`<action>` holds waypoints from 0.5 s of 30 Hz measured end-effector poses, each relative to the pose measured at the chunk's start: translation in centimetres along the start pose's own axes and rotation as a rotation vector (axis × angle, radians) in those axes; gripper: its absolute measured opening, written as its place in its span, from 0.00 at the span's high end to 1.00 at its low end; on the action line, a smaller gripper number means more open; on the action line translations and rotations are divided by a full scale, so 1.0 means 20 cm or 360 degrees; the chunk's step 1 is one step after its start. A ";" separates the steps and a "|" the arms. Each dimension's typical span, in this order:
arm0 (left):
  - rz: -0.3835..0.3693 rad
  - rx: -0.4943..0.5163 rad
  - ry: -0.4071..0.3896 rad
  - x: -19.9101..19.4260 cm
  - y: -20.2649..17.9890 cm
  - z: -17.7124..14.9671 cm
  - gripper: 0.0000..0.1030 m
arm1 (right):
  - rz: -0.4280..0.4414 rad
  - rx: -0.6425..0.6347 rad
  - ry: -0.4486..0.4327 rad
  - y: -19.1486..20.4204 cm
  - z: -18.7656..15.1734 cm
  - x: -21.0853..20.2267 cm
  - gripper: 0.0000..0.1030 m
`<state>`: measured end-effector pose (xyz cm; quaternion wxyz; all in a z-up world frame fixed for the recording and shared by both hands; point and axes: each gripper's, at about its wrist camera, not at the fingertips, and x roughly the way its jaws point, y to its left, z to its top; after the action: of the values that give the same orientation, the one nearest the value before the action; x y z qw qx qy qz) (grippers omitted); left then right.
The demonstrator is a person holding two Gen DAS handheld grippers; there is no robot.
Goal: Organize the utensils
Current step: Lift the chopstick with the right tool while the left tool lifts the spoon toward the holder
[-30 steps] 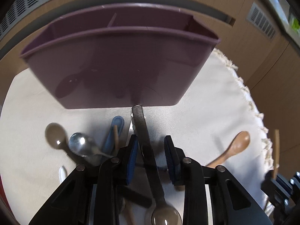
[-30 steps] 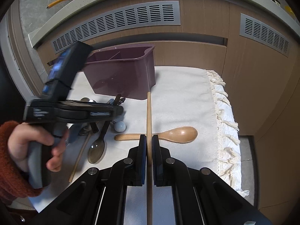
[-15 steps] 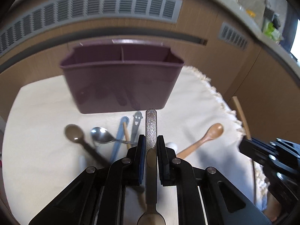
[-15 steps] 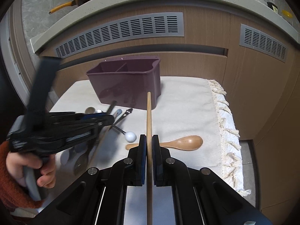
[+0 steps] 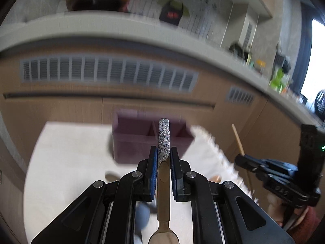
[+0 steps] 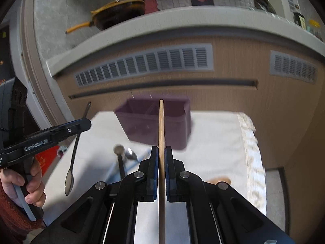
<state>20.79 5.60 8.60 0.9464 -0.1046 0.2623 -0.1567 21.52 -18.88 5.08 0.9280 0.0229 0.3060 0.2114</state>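
Note:
My left gripper (image 5: 163, 156) is shut on the textured handle of a metal spoon (image 5: 163, 136), held off the cloth, with the bowl hanging back toward the camera. In the right wrist view, that gripper (image 6: 82, 124) is at the left and the spoon (image 6: 73, 154) dangles below it. My right gripper (image 6: 161, 154) is shut on a thin wooden stick (image 6: 161, 122) that points at the purple divided caddy (image 6: 140, 122). The caddy (image 5: 138, 142) stands at the far side of the white cloth (image 5: 71, 152). In the left wrist view, the right gripper (image 5: 243, 160) and its stick (image 5: 238, 139) are at the right.
On the cloth before the caddy lie a dark spoon (image 6: 119, 152), a silver spoon (image 6: 130, 154), a blue-handled utensil (image 6: 140, 157) and a wooden spoon (image 6: 220, 180). The cloth's fringed edge (image 6: 251, 142) runs down the right. Vented wooden cabinet fronts (image 6: 233, 101) stand behind.
The left gripper closed on the metal spoon and lifted it up and back from the caddy. The right gripper rose a little with the stick still in it.

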 end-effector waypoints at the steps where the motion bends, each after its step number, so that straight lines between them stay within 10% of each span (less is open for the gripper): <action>1: -0.0006 0.0000 -0.0077 -0.04 0.00 0.08 0.88 | 0.0009 -0.0022 -0.0042 0.01 0.06 -0.01 0.96; 8: -0.0054 0.0026 -0.0551 0.03 0.04 0.44 0.88 | 0.0145 -0.0095 -0.0440 0.09 0.58 0.02 0.96; 15: -0.0028 -0.0096 -0.0660 0.38 0.25 0.47 0.88 | 0.0232 0.0062 -0.0550 -0.01 0.72 0.37 0.96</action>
<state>33.18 8.56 11.52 0.9751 -0.1654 0.0654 -0.1321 35.18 -14.83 12.55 0.9483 0.0990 0.1437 0.2650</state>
